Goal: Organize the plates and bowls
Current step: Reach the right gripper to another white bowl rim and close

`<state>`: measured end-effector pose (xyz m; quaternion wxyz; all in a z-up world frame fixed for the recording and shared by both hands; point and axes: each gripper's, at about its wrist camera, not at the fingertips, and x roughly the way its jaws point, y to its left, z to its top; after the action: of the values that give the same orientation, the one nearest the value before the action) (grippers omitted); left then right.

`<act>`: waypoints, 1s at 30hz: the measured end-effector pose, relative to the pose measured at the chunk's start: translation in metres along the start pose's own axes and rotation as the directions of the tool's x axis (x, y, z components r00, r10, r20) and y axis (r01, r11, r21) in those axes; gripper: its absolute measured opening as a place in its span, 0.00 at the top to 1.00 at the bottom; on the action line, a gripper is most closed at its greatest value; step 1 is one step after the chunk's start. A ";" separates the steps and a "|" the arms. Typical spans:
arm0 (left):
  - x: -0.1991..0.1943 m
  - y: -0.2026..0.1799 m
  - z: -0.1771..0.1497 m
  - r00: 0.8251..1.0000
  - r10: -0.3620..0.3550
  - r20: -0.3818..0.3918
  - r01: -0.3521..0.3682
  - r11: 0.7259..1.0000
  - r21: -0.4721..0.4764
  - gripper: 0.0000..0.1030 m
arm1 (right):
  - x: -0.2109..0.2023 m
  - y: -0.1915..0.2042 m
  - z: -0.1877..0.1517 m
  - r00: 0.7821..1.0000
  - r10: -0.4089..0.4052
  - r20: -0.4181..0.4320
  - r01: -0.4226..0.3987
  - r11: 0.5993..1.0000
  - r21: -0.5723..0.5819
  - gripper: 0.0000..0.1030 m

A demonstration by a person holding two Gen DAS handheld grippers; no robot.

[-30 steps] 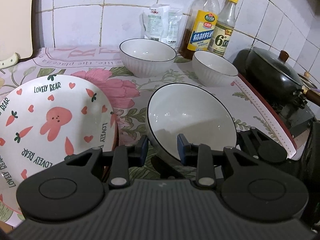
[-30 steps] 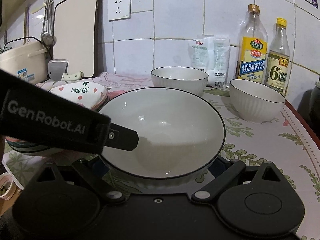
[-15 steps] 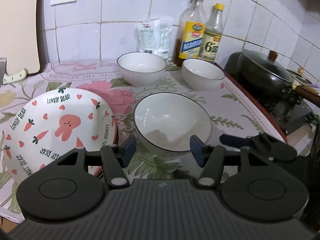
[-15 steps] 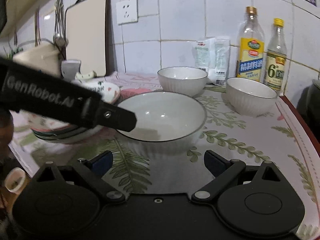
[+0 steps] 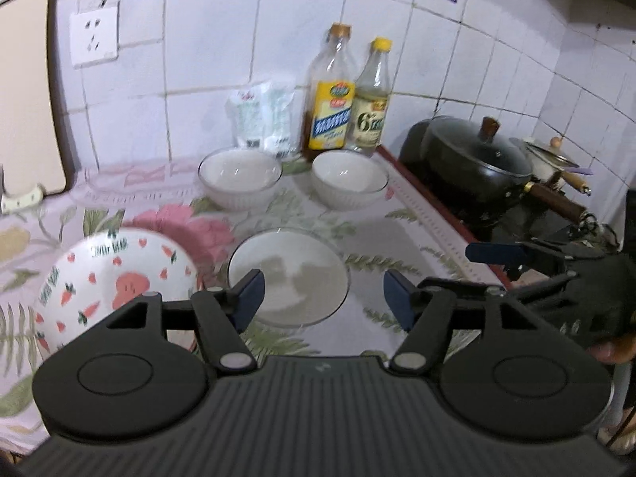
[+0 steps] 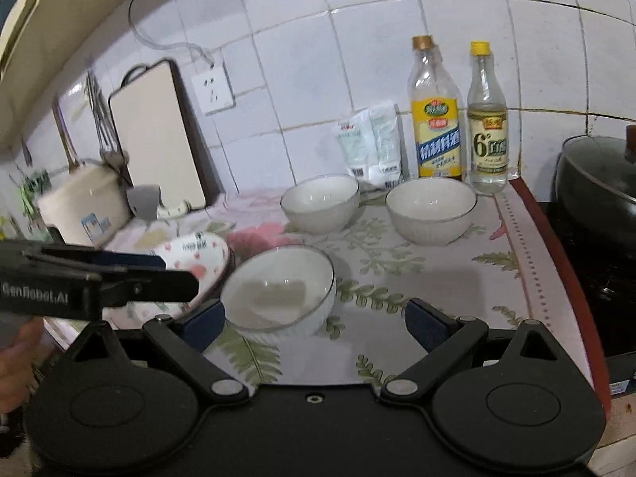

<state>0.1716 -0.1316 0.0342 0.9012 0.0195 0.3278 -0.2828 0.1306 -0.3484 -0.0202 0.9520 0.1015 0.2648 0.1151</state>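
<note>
Two hand-held grippers, left (image 5: 320,294) and right (image 6: 314,324), both spread wide, holding nothing. Near bowl (image 6: 278,290) sits on tabletop (image 6: 437,278) beside rabbit plate (image 5: 107,278); two bowls (image 5: 240,177) (image 5: 349,179) behind.

Home kitchen: white tiled wall (image 6: 357,39), 2 condiment bottles (image 6: 437,119) at 12 o'clock, lidded wok (image 5: 473,159) at 2 o'clock.
</note>
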 end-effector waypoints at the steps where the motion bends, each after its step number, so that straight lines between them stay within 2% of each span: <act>1: -0.002 -0.003 0.006 1.000 -0.002 0.000 0.002 1.000 0.006 0.36 | -0.002 -0.003 0.005 1.000 0.009 -0.008 -0.009 1.000 0.022 0.04; 5: -0.007 -0.012 0.028 1.000 -0.019 -0.006 0.019 1.000 0.024 0.36 | -0.014 -0.021 0.029 0.999 0.036 -0.012 -0.035 0.993 0.115 0.04; 9: 0.003 -0.021 0.052 1.000 -0.011 -0.028 0.012 0.999 0.046 0.36 | -0.016 -0.036 0.053 1.000 0.023 -0.018 -0.021 0.991 0.132 0.04; 14: 0.032 -0.019 0.079 0.996 -0.042 -0.077 0.042 0.999 -0.007 0.36 | -0.003 -0.063 0.081 0.999 0.000 -0.035 0.007 0.980 0.198 0.04; 17: 0.059 -0.017 0.090 0.995 -0.026 -0.095 0.022 0.999 -0.045 0.36 | 0.012 -0.081 0.091 0.999 -0.008 -0.050 0.020 0.969 0.246 0.04; 23: 0.128 -0.008 0.098 0.992 -0.011 -0.123 -0.009 0.987 -0.160 0.39 | 0.064 -0.108 0.092 0.995 -0.041 -0.089 0.067 0.946 0.318 0.12; 30: 0.201 -0.018 0.091 0.981 0.031 -0.189 -0.059 0.988 -0.142 0.39 | 0.117 -0.144 0.085 0.994 -0.049 -0.101 0.088 0.900 0.427 0.16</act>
<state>0.3408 -0.2667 -0.0128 0.8718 -0.0134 0.4300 -0.2341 0.2964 -0.4650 -0.0421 0.8970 0.2948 0.3285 0.0244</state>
